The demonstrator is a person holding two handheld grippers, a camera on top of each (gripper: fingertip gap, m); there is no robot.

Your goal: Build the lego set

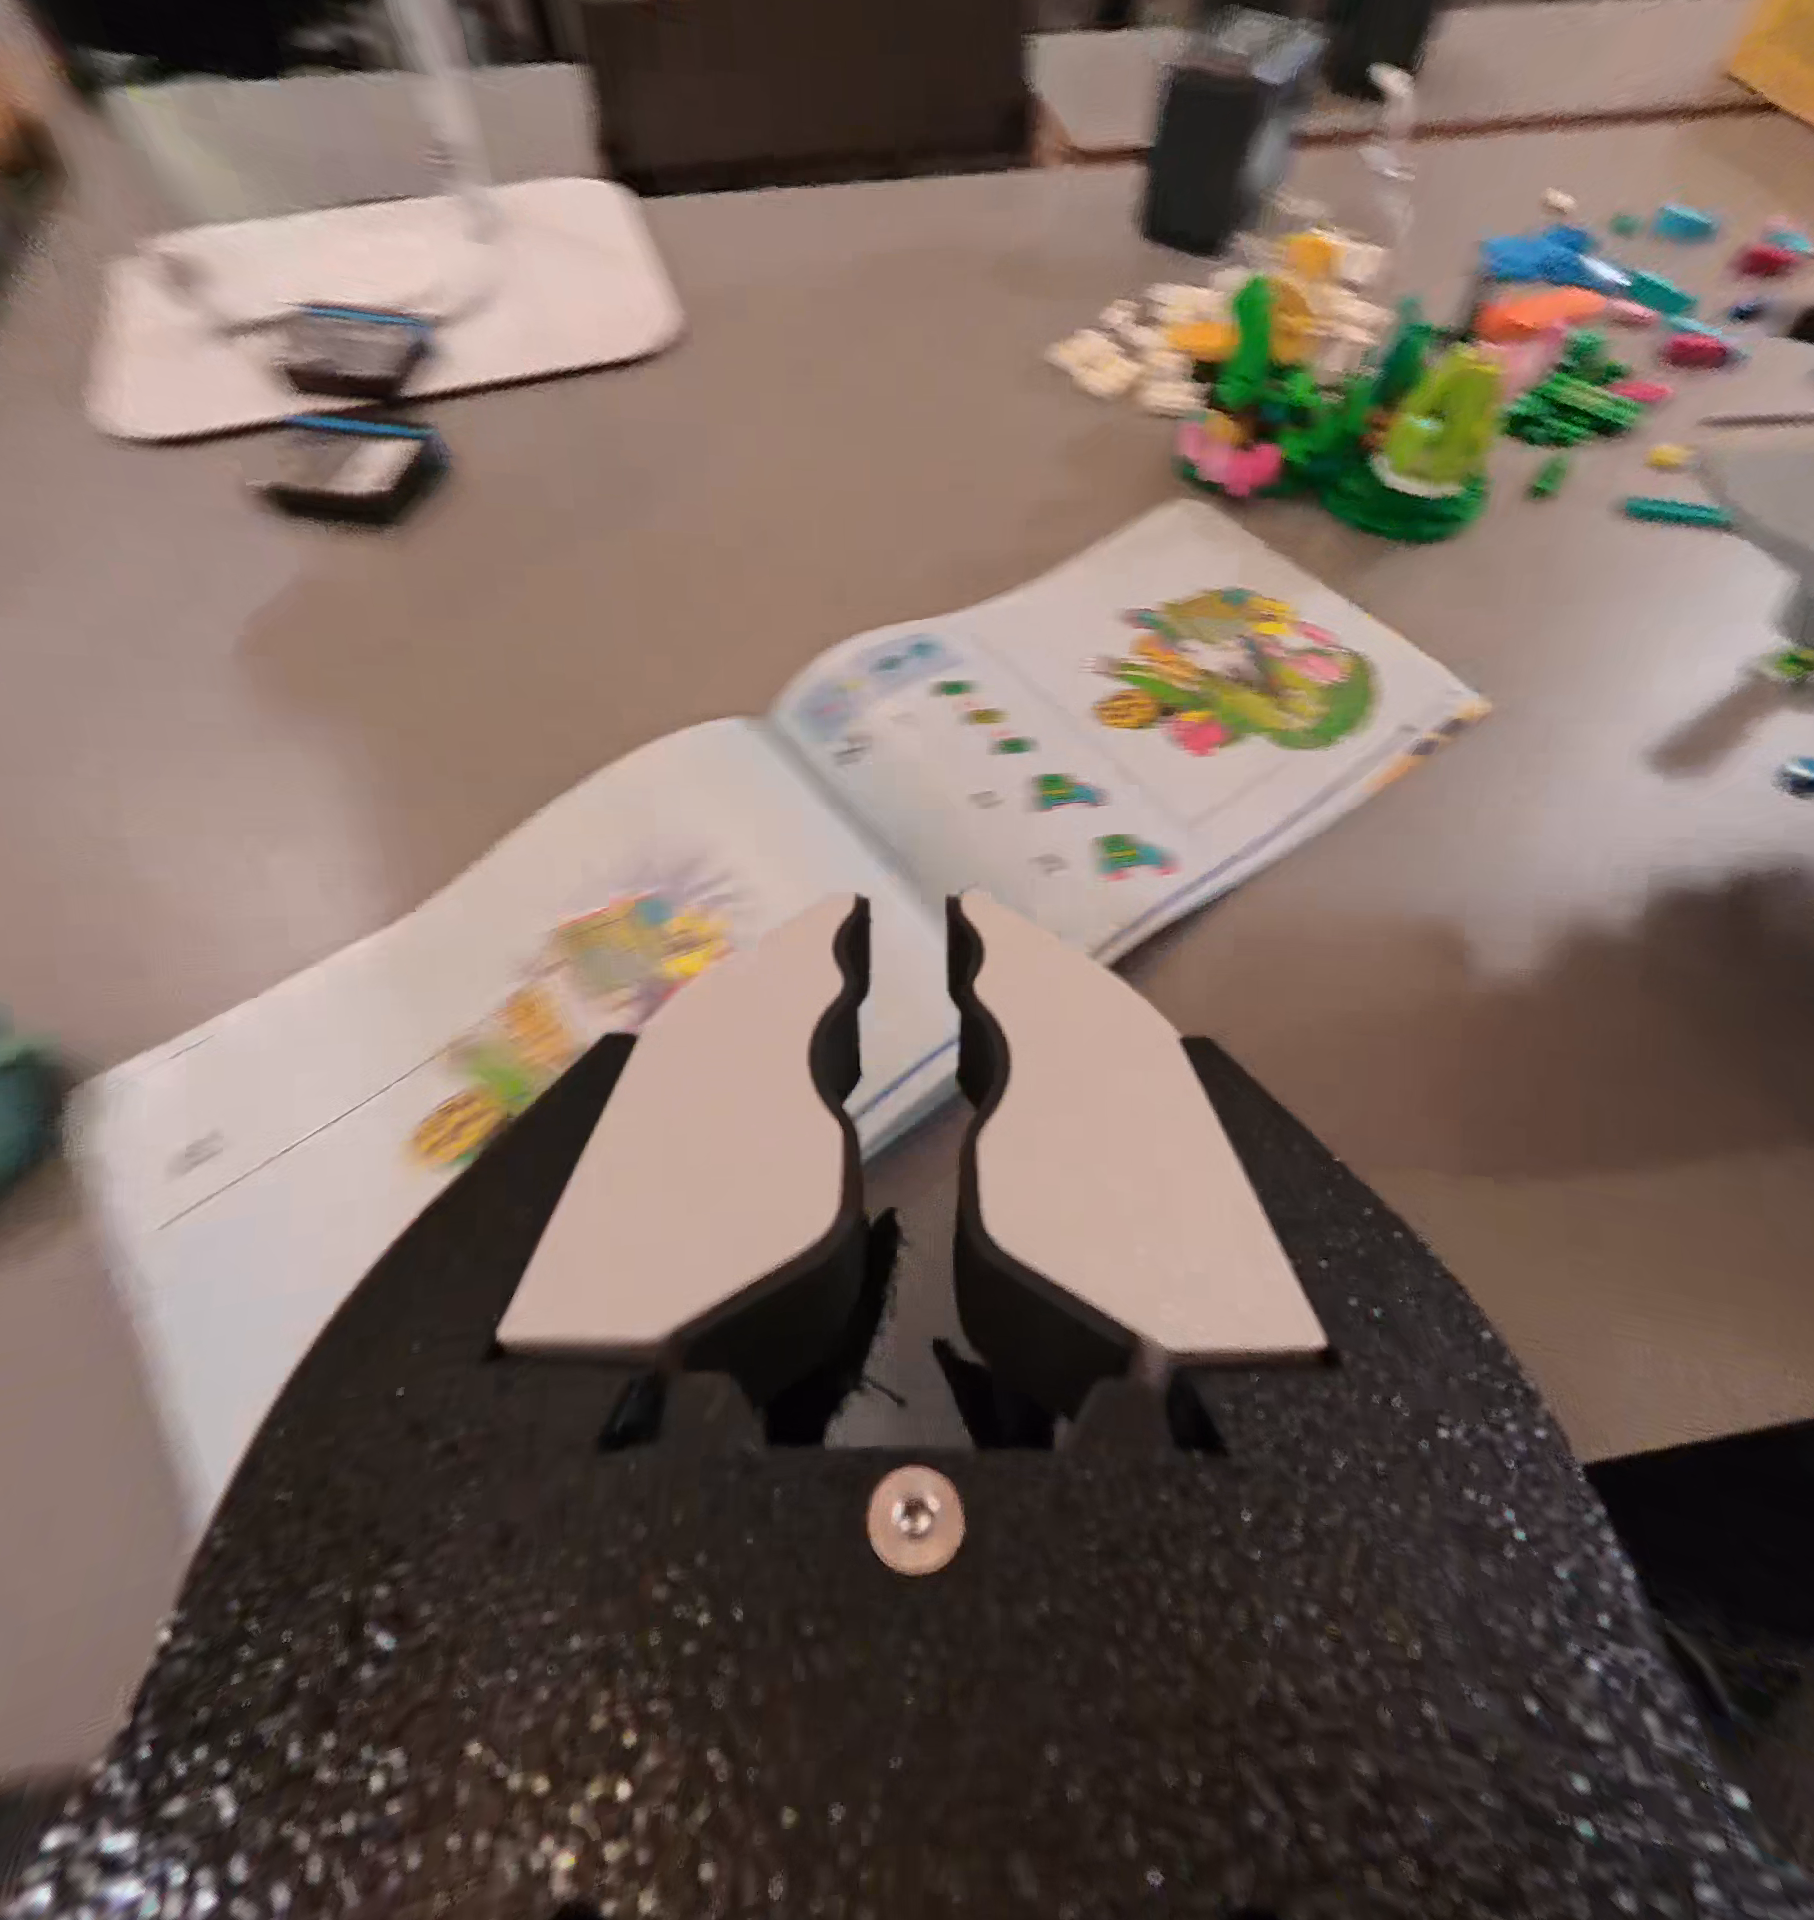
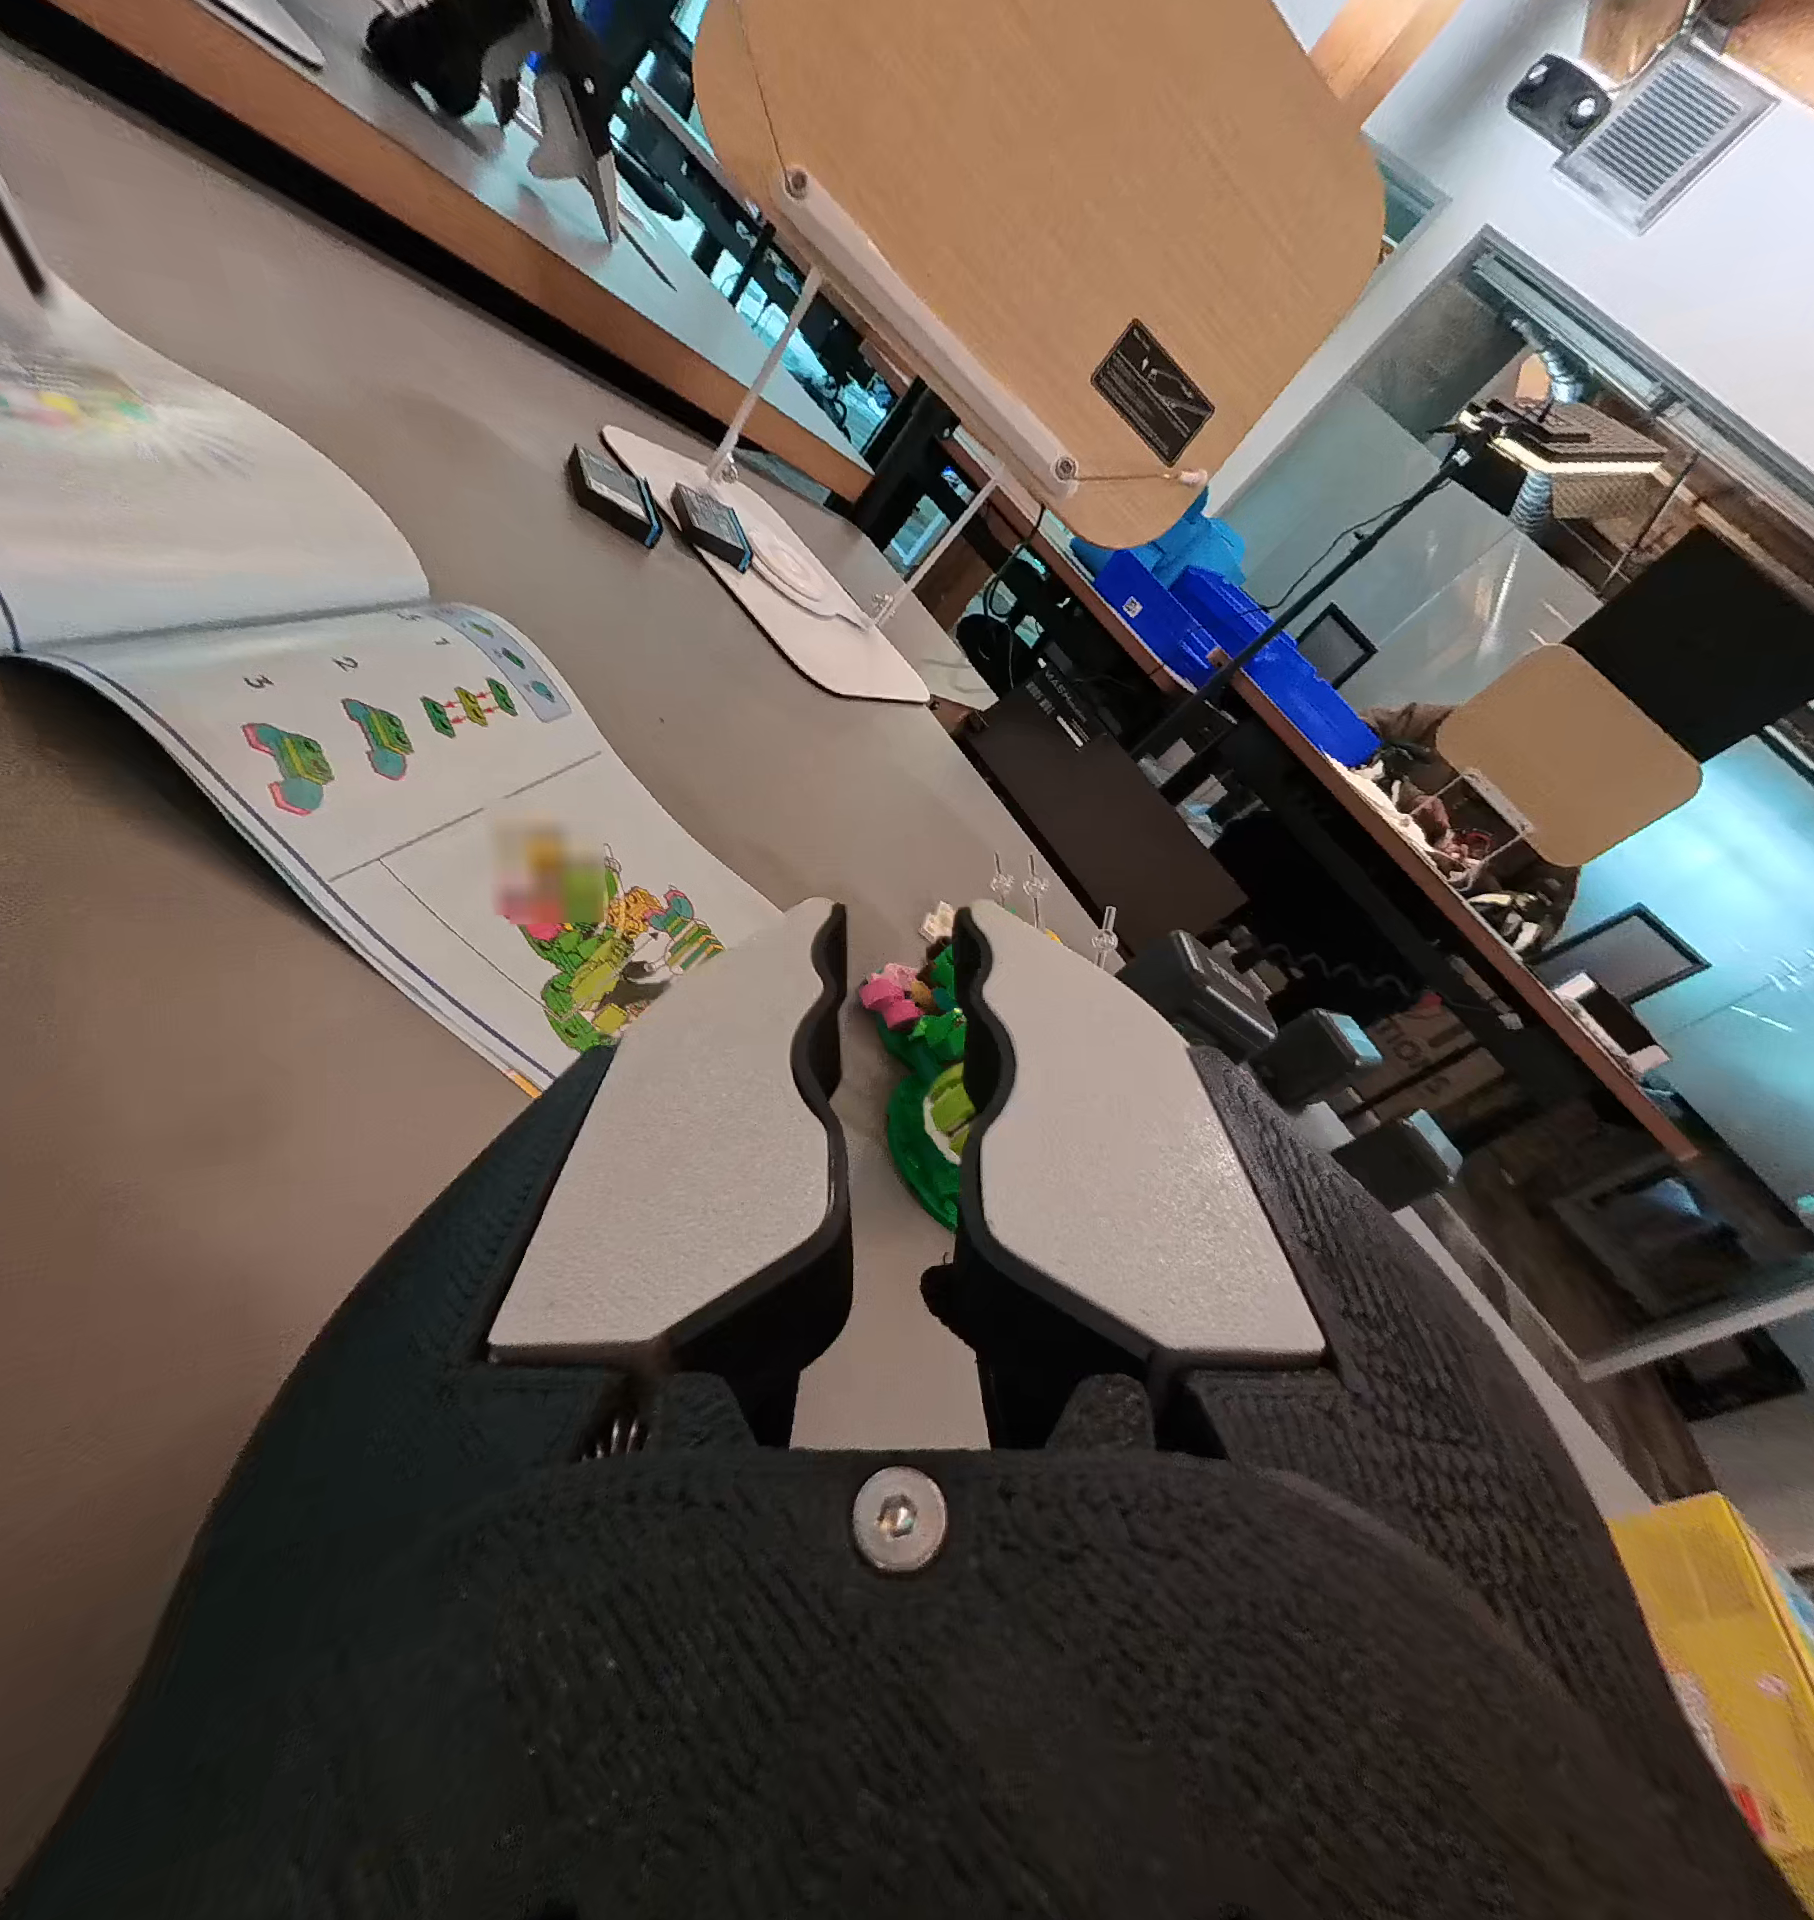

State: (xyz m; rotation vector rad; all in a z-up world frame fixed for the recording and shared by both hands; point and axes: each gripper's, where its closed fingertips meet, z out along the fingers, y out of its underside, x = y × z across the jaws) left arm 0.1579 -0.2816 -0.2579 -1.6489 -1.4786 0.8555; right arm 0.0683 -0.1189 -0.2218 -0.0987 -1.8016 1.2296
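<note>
Claw tips first: the right claw (image 2: 898, 920) has its jaws slightly apart with nothing between them, and the lego model (image 2: 929, 1081) shows straight through the gap, in the centre of the right wrist view. The model lies dead ahead of that claw and just beyond its tips, with its round green base nearest and pink and green pieces farther on. It stands upright on the grey counter (image 2: 155, 1039), its long axis running base to top, pointing up off the counter; which side faces the claw I cannot tell, since the fingers hide much of it.

The left claw (image 1: 908, 909) is likewise a little apart and empty. It hangs over the near edge of the open instruction booklet (image 1: 986, 748), which lies flat across the middle of the left wrist view with its spine running toward the upper left. From here the lego model (image 1: 1402, 416) sits well beyond the booklet in the upper right of the frame, with loose bricks (image 1: 1651, 281) scattered to its right; this view is blurred, so finer detail is lost.

My judgement is that the right claw is much the nearer to the model and already lined up on it, so a short push forward would reach it, while the left would have to cross the booklet.
</note>
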